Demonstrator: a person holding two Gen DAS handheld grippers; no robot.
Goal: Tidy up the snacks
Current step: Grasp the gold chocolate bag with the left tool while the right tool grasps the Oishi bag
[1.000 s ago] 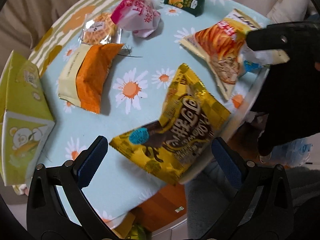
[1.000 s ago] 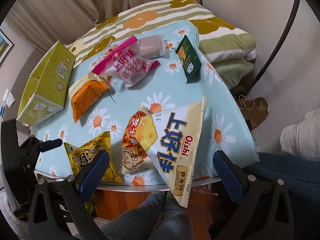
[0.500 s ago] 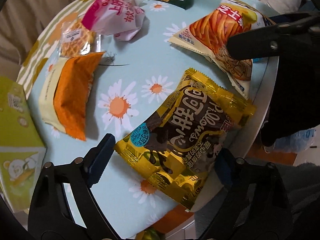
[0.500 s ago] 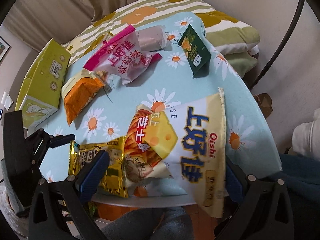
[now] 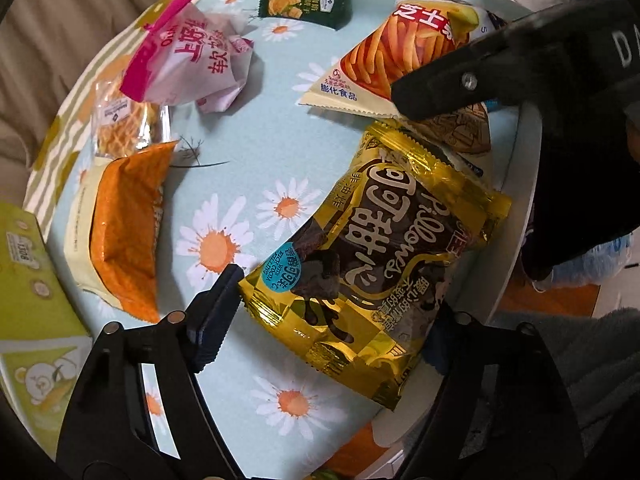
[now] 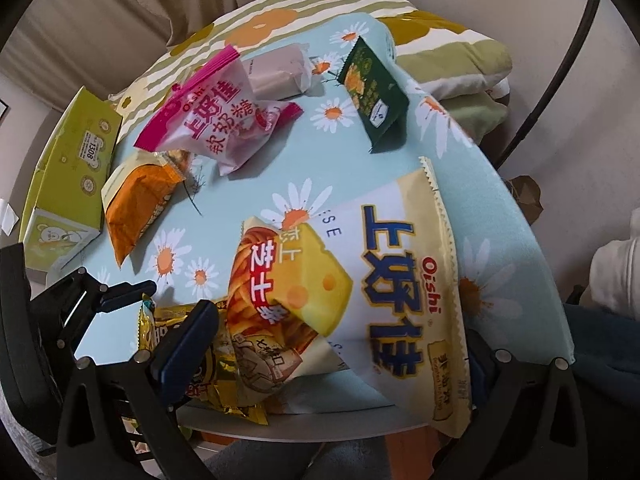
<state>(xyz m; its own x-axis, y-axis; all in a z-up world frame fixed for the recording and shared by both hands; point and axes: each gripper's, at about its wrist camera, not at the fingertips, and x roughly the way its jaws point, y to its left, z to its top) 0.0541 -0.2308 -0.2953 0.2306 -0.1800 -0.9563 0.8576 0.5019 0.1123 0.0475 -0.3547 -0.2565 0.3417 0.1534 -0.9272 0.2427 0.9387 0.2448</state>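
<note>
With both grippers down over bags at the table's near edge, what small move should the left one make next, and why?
Probably finish closing the left gripper on the gold Pillows bag, then lift. Its jaws are closing with the bag between them, one pad at the bag's corner, no firm pinch visible yet. The bag overhangs the table edge and overlaps the Oishi cheese bag.

yellow chip bag [image 6: 404, 292]: "oishi"; gold bag [image 5: 384, 264]: "pillows"; green box [image 6: 76, 168]: "1308"

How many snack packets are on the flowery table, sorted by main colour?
Gold: 1
Cream and white: 1
Orange: 1
Pink and white: 1
Dark green: 1
Clear waffle pack: 1
Pale mauve: 1
Total: 7
</note>
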